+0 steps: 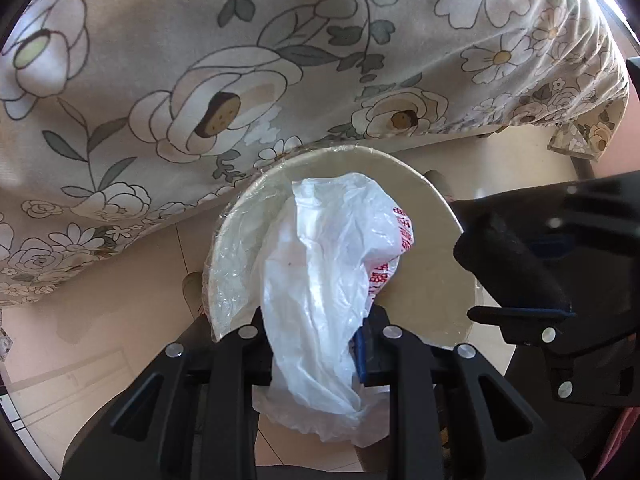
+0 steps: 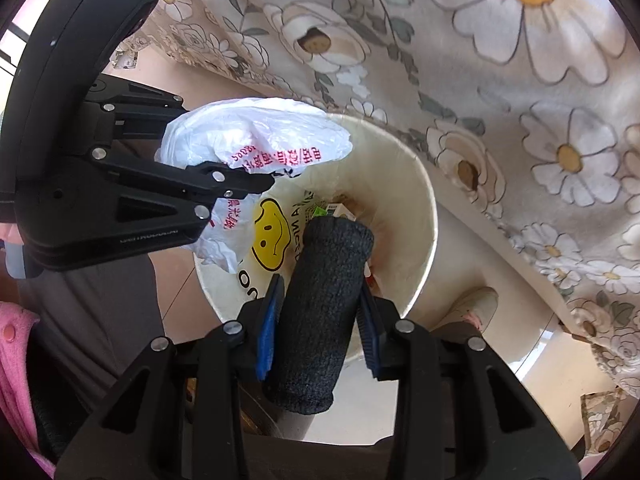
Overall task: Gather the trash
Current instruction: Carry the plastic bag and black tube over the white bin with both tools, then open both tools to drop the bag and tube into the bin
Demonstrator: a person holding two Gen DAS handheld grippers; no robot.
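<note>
My left gripper [image 1: 318, 344] is shut on a crumpled white plastic bag [image 1: 324, 264] with red print, held over the mouth of a cream trash bin [image 1: 432, 280]. In the right wrist view the bag [image 2: 256, 140] hangs at the bin's near rim, pinched by the left gripper [image 2: 240, 188]. My right gripper [image 2: 320, 320] is shut on a black rolled sleeve [image 2: 320, 308], above the bin [image 2: 416, 208]. In the left wrist view the sleeve [image 1: 512, 256] sits at the bin's right rim. The bin holds a yellow smiley wrapper [image 2: 270, 236] and other scraps.
A floral tablecloth [image 1: 200, 80] hangs over the table beside the bin, also in the right wrist view [image 2: 500, 100]. Beige tiled floor [image 1: 100, 320] surrounds the bin. A shoe [image 2: 472, 304] rests on the floor right of the bin.
</note>
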